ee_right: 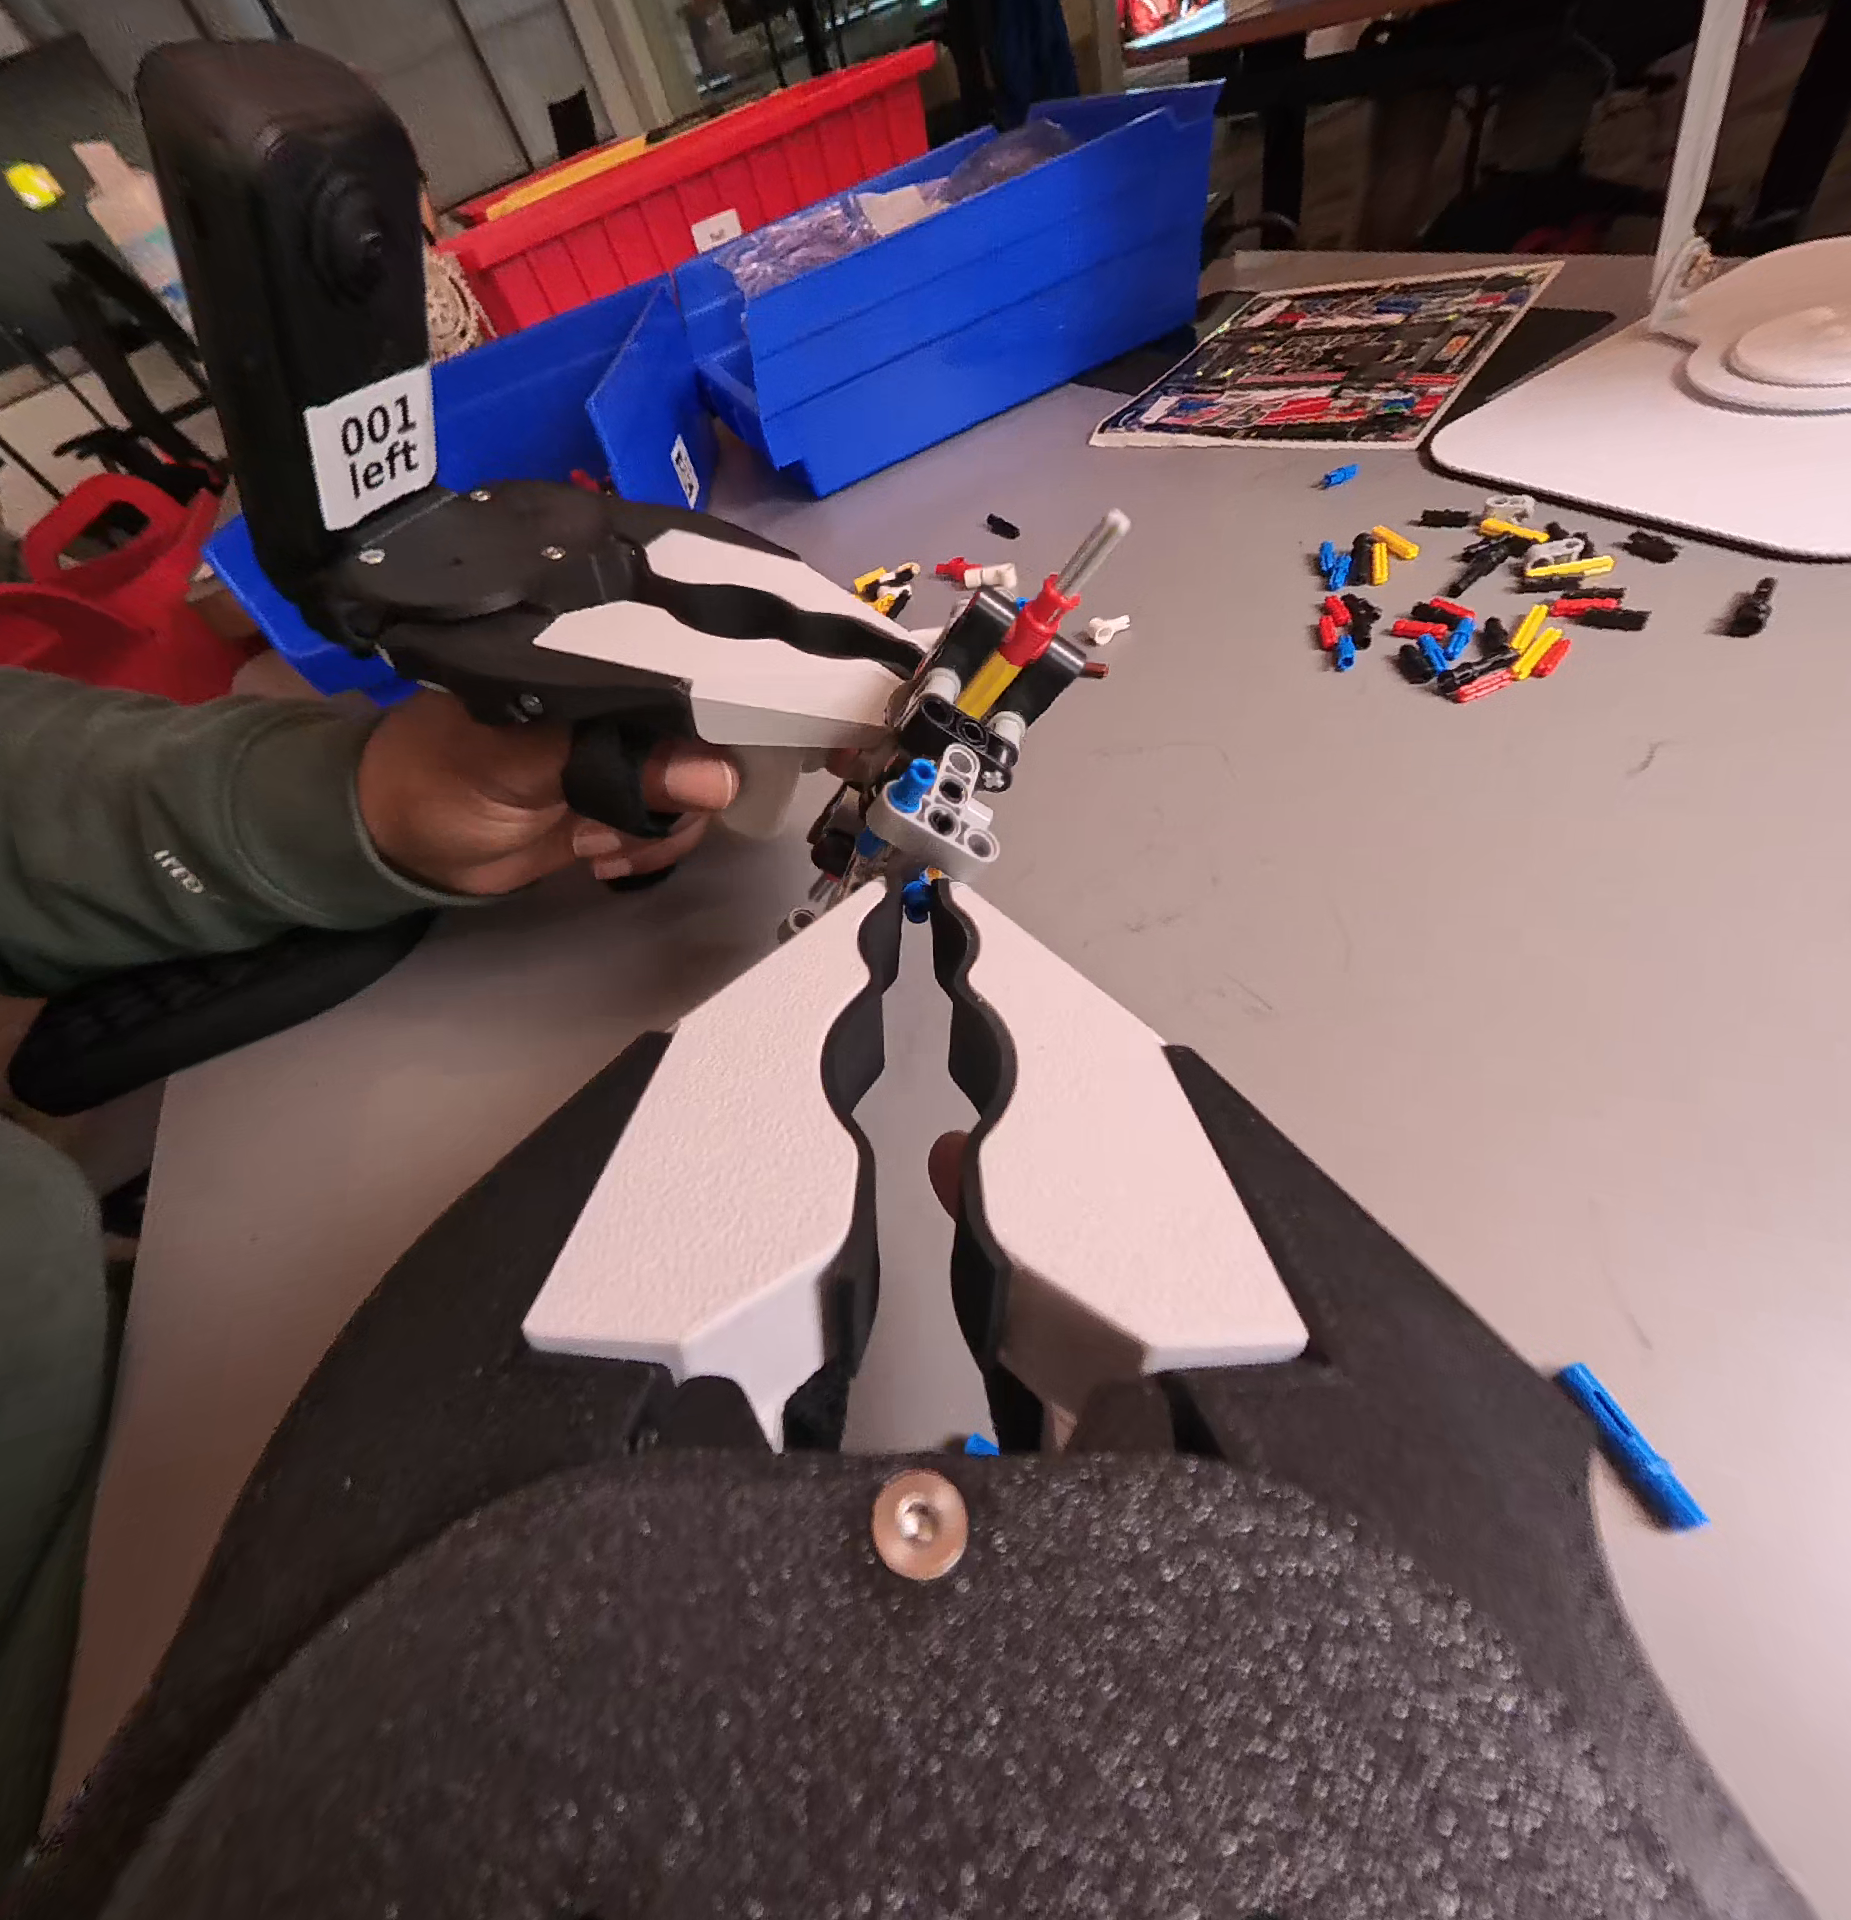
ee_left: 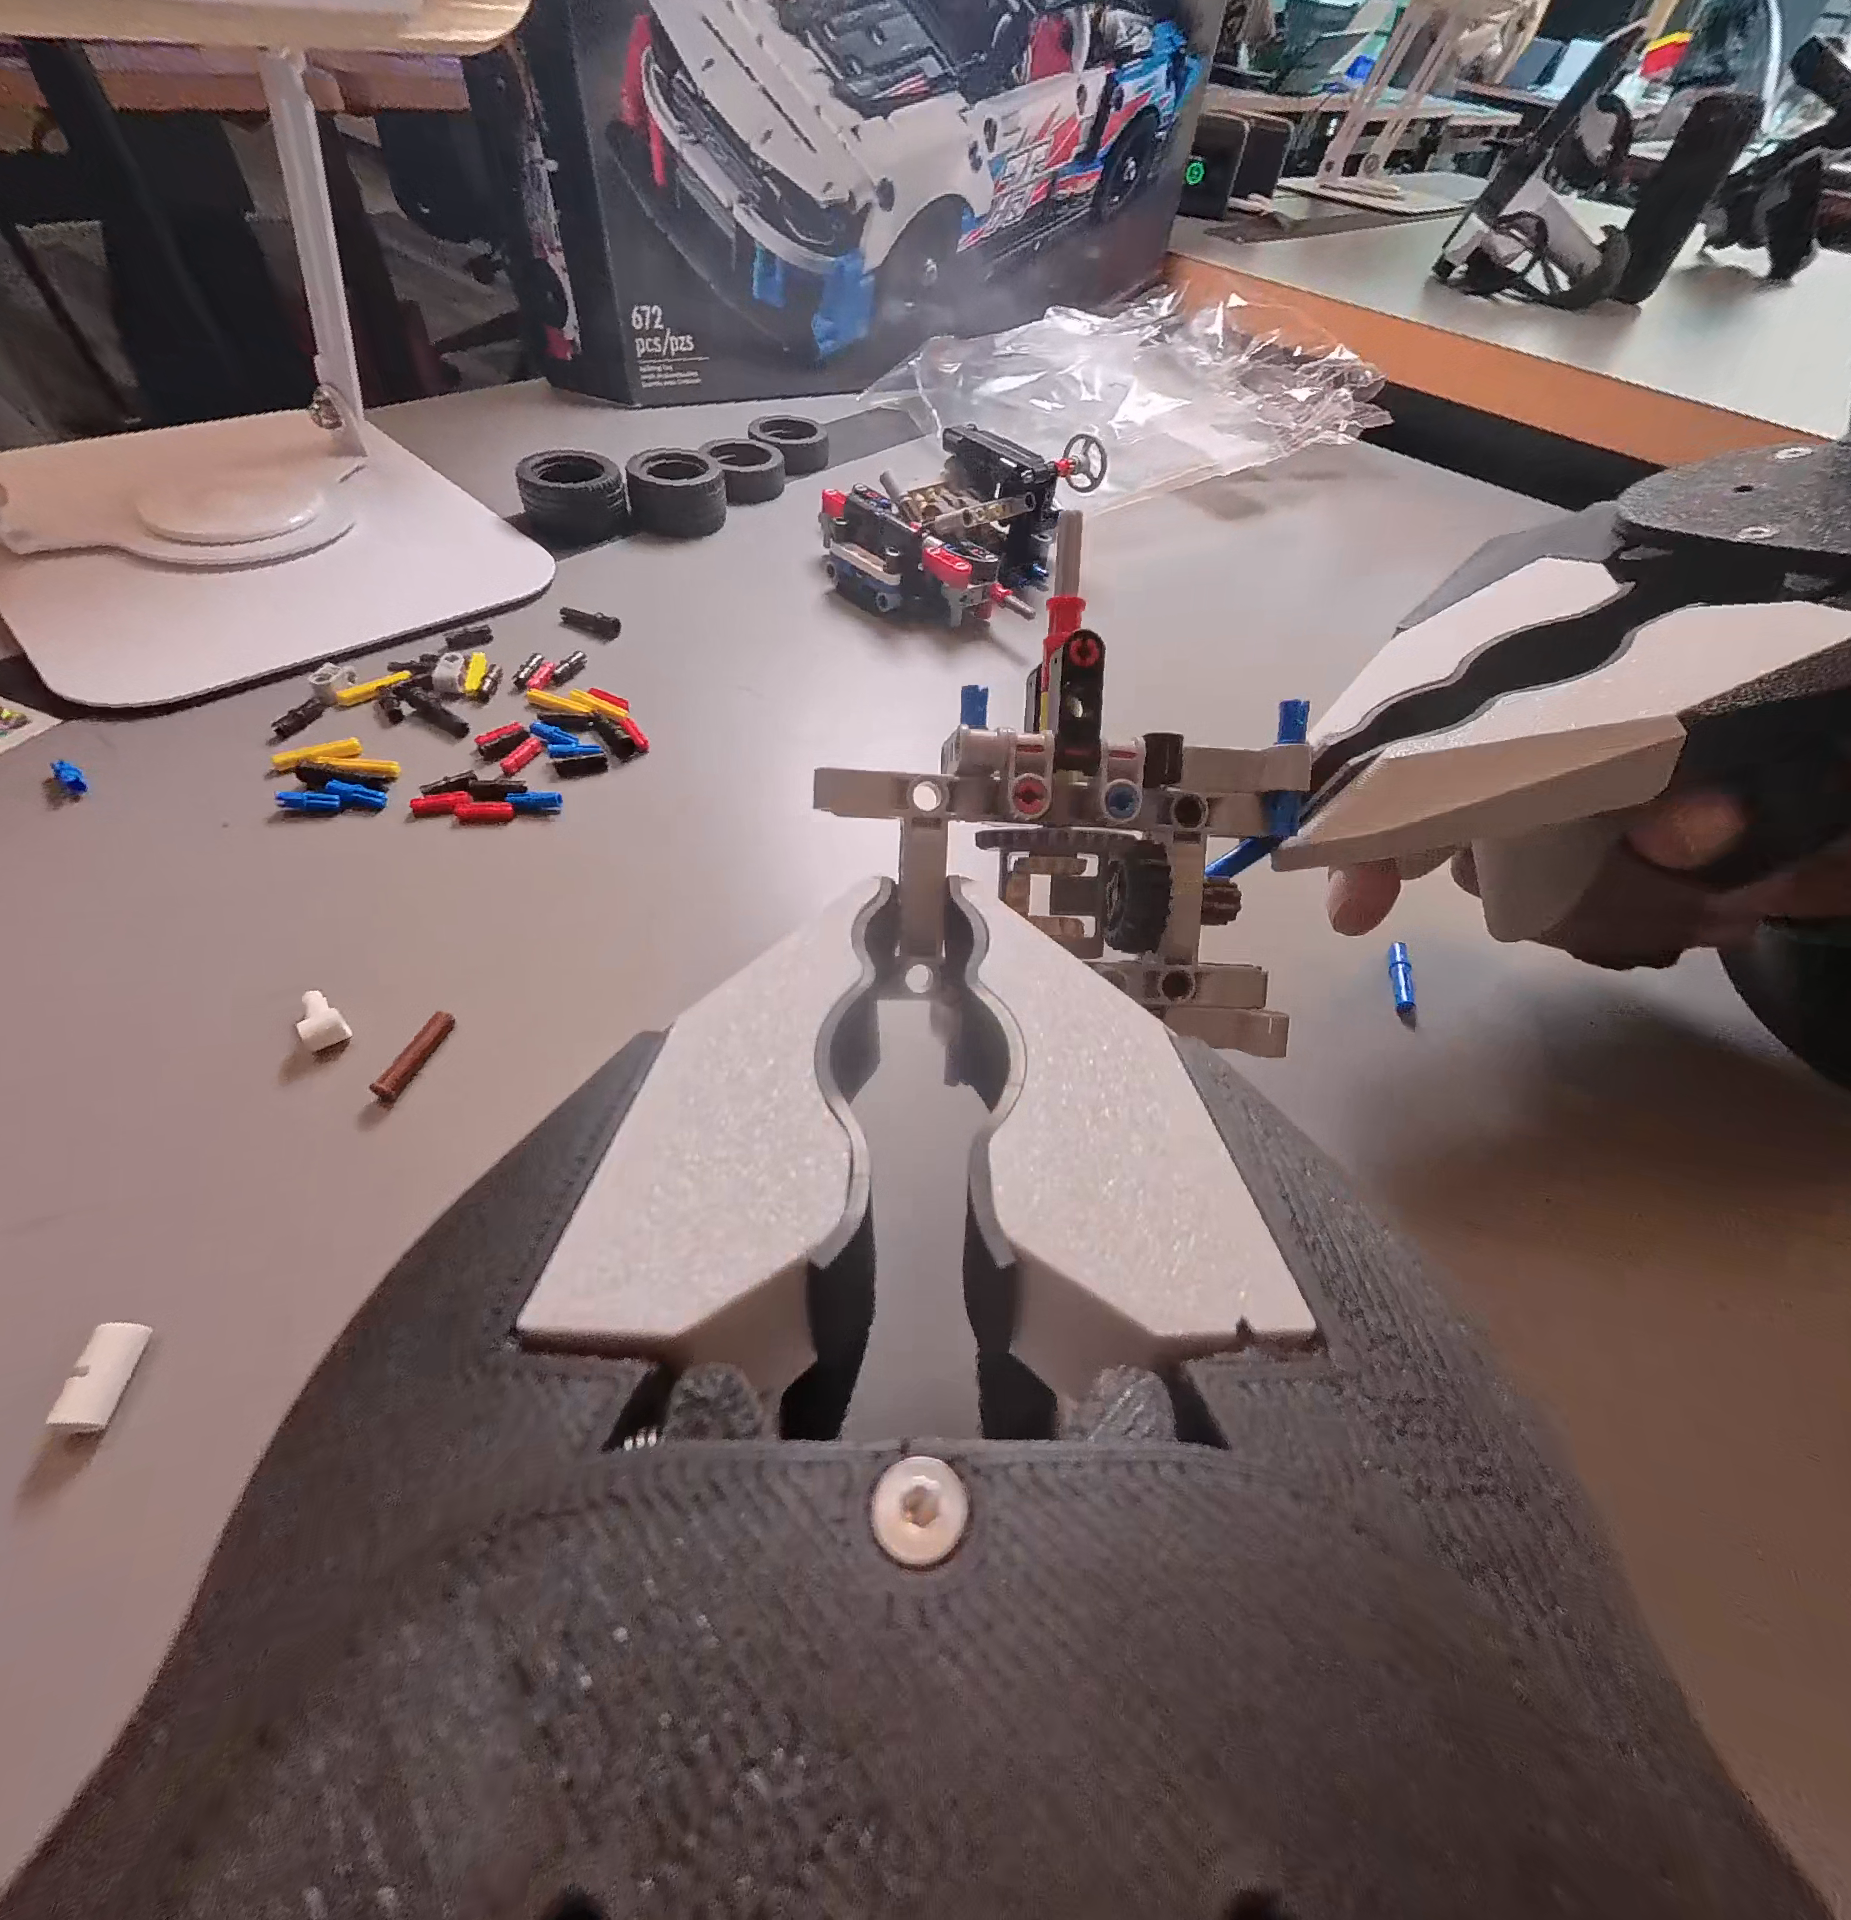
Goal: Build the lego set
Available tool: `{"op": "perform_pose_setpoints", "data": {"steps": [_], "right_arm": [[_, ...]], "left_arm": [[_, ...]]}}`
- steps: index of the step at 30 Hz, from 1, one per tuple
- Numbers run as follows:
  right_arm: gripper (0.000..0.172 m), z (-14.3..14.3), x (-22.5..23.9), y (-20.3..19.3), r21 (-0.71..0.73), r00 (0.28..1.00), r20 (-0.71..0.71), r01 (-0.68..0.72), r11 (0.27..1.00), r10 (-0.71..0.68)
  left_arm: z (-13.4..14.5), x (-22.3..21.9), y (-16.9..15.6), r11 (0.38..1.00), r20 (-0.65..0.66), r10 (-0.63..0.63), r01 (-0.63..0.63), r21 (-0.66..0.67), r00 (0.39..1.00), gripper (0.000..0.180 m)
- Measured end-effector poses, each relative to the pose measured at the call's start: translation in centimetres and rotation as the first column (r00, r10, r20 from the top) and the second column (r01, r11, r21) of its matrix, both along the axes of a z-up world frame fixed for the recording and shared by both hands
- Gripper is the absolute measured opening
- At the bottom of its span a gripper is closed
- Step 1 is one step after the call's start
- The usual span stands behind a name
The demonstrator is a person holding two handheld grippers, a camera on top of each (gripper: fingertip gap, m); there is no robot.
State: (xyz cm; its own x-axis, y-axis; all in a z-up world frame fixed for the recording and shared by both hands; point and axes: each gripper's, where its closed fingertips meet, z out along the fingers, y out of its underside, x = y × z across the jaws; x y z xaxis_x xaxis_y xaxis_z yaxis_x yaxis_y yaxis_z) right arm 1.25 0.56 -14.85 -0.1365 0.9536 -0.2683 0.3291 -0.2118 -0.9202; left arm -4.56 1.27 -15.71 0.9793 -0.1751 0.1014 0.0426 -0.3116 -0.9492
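Right at the front of the left wrist view, the left tool (ee_left: 919,914) is clamped on a grey beam (ee_left: 923,883) that hangs down from a small toy brick model (ee_left: 1087,821). Both fingertips press on the beam's sides. The model is held up above the grey tabletop (ee_left: 225,1143), and the tool hides its lower part.

On the model's other side, the right tool (ee_right: 916,904) pinches a blue pin (ee_right: 913,896) sticking out of a grey corner piece (ee_right: 942,810). The pin is tiny, and most of it is tucked between the dark pads. A hand (ee_right: 505,800) holds the left tool's grip.

Near the model, a loose blue pin (ee_left: 1401,975) lies on the tabletop. A little farther off are a brown rod (ee_left: 412,1056) and a pile of small colourful pins (ee_left: 453,738). Behind those stand four black tyres (ee_left: 672,483) and a half-built toy car (ee_left: 942,540). At the back, a toy box (ee_left: 859,187) is cut off at the top, beside a crumpled clear bag (ee_left: 1139,384).
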Motion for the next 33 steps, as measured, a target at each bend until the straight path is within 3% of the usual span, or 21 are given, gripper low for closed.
{"op": "perform_pose_setpoints", "data": {"steps": [7,11,15,24,27,33], "right_arm": [[0.004,0.6,-0.1,1.9,-0.157,0.994,-0.037,0.093,0.983,-0.100],[0.004,0.6,0.3,3.2,-0.175,0.991,-0.034,0.121,0.977,-0.129],[0.004,-0.3,0.5,4.1,-0.186,0.991,0.006,0.132,0.974,-0.133],[0.004,-1.3,0.6,3.4,-0.175,0.997,0.049,0.067,0.982,-0.060],[0.004,-1.3,0.6,3.1,-0.174,0.999,0.046,0.036,0.984,-0.028],[0.003,-1.5,0.6,2.1,-0.099,0.999,0.048,-0.010,0.995,0.014]], "left_arm": [[0.8,0.4,-0.1,0.998,0.002,-0.013,0.013,0.059,1.000,0.011],[1.0,2.2,-0.5,0.987,0.067,-0.142,0.137,0.078,0.988,0.023],[0.6,3.7,-1.2,0.961,0.118,-0.275,0.269,0.065,0.954,0.020],[1.0,6.6,-3.3,0.860,-0.019,-0.500,0.499,0.109,0.866,0.008],[0.2,6.3,-3.0,0.881,-0.097,-0.463,0.470,0.062,0.881,0.009],[-1.0,6.0,-2.6,0.900,-0.109,-0.435,0.437,-0.014,0.894,0.024]]}}
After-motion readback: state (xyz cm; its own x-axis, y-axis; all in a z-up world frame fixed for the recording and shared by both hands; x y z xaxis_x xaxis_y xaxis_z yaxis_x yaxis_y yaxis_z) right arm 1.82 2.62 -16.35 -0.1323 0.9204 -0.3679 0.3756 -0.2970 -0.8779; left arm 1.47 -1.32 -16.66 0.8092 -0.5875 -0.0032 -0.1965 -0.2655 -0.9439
